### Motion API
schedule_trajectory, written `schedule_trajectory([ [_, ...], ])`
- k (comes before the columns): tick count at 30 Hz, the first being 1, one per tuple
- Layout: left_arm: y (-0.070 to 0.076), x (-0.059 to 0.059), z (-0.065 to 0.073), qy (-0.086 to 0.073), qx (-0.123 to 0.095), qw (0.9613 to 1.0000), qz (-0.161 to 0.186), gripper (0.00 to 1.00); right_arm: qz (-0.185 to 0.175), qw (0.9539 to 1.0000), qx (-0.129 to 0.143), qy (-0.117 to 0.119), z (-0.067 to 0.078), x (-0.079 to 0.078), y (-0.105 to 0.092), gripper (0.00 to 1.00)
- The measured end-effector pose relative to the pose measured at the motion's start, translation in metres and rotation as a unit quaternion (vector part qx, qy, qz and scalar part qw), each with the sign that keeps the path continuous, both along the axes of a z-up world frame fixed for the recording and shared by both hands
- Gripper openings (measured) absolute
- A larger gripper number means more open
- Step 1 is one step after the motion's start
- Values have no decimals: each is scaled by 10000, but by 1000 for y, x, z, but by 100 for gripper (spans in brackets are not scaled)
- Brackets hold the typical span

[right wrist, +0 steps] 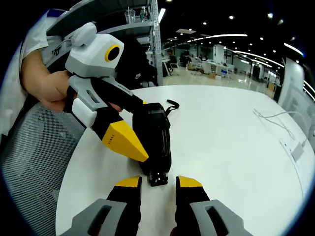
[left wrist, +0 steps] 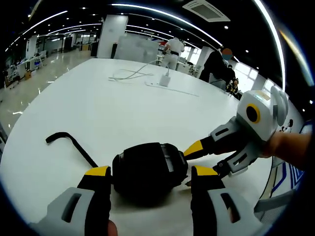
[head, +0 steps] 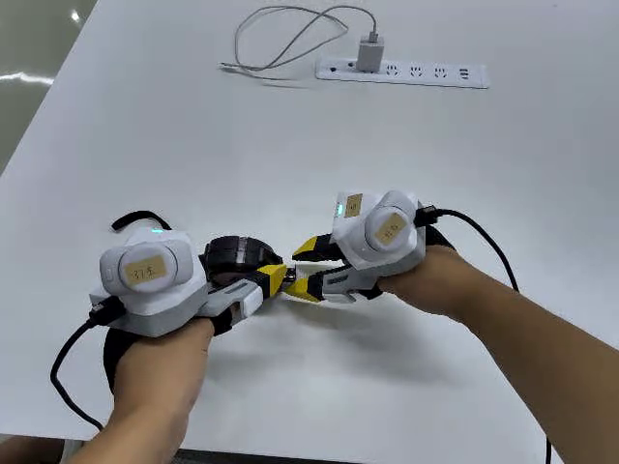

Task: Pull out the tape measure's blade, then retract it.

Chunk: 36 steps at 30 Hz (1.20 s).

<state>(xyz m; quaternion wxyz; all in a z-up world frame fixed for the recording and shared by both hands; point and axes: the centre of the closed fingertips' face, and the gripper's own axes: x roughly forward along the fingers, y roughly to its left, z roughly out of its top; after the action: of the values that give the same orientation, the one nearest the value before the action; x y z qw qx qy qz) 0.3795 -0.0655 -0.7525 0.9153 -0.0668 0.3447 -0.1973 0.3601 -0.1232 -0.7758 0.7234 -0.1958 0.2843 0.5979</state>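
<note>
Near bench [head: 290,145] front edge: left tongs [left wrist: 153,172] clamped on tape measure [head: 237,253]; right tongs [right wrist: 158,183], jaws apart, flanking its blade tip. Black strap [left wrist: 69,142] trailing from case. Power strip [head: 426,72], cable [head: 280,34] near far edge.

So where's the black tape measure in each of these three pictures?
Head view: tape measure lower middle, left of centre.
Left gripper view: bottom centre, between the yellow-tipped jaws.
Right gripper view: centre, just beyond the jaws.
Shared landmark: white power strip farther back on the table.
</note>
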Motion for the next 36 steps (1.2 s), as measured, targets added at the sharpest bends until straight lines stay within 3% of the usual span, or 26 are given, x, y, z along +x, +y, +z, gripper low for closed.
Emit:
schedule_trajectory([
  [8, 1, -9, 8, -110, 13, 9996, -271, 65, -302, 9994, 168, -41, 11, -5, -11, 31],
  [11, 2, -12, 13, -217, 125, 9988, -431, 67, -401, 9990, 168, -84, 15, -6, -16, 35],
  [21, 7, -27, 16, -205, 197, 9958, -873, 70, -571, 9981, 75, -212, 23, -18, -36, 44],
  [29, 12, -38, 19, -232, 371, 9918, -1203, 70, -719, 9970, 11, -284, 30, -30, -53, 45],
  [36, 18, -44, 22, -275, 377, 9897, -1353, 71, -918, 9953, 3, -300, 33, -38, -66, 47],
])
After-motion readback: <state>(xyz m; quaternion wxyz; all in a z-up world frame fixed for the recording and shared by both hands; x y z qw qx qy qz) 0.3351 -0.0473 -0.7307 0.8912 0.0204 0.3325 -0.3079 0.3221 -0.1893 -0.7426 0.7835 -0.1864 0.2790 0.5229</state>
